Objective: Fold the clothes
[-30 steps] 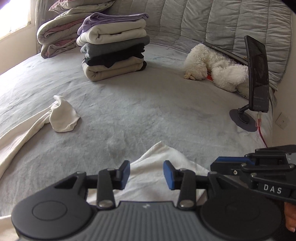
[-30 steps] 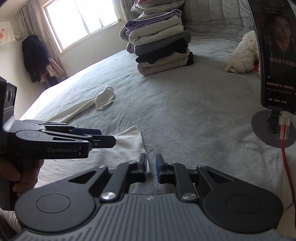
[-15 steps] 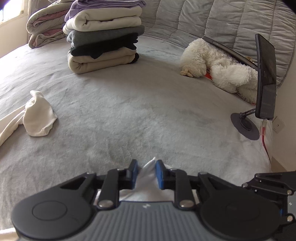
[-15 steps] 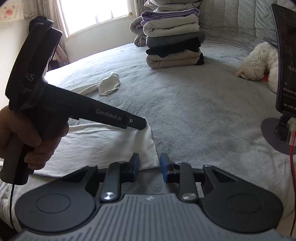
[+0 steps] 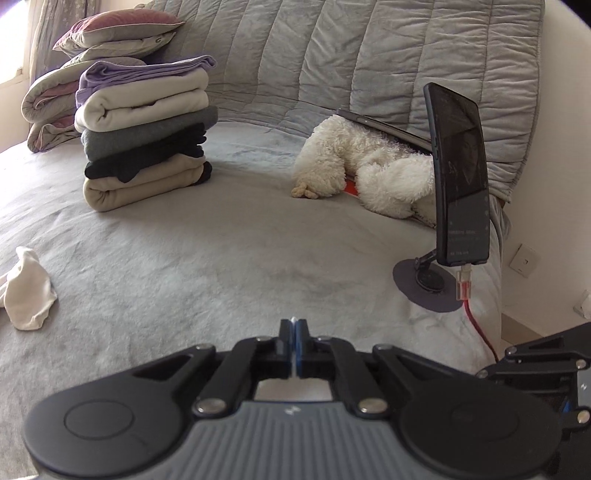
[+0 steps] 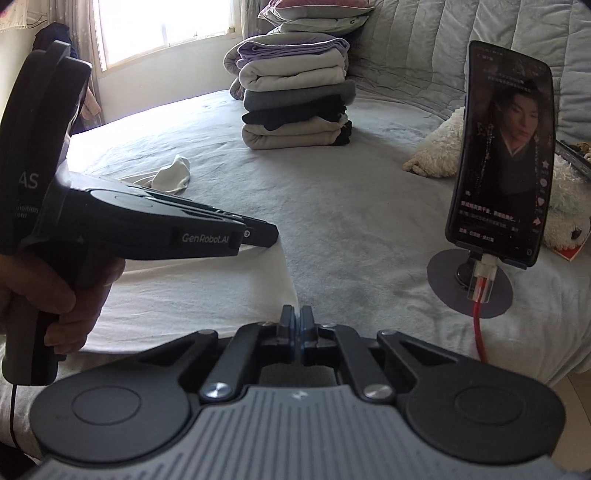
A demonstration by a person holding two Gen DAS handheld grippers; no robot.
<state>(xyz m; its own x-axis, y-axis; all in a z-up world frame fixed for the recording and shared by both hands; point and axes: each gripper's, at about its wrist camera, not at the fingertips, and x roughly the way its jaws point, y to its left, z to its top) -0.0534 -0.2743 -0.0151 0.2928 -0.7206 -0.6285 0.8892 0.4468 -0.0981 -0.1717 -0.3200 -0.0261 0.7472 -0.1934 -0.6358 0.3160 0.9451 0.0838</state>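
Note:
A white garment (image 6: 192, 291) lies spread on the grey bed, its sleeve end bunched farther off (image 6: 173, 177), also in the left wrist view (image 5: 27, 295). My left gripper (image 5: 294, 328) is shut on the garment's far corner; white cloth shows under its jaws (image 5: 291, 387). In the right wrist view the left gripper (image 6: 271, 236) sits on that corner. My right gripper (image 6: 296, 317) is shut at the garment's near hem; whether cloth is between its pads is hidden.
A stack of folded clothes (image 5: 144, 136) stands at the back of the bed (image 5: 221, 240), pillows (image 5: 110, 33) behind it. A white plush dog (image 5: 369, 173) lies right. A phone on a stand (image 6: 502, 158) with a red cable (image 6: 480, 328) stands near the right edge.
Both grippers went from open to shut. The left closed on the garment's corner and lifted slightly; the right closed at the near hem.

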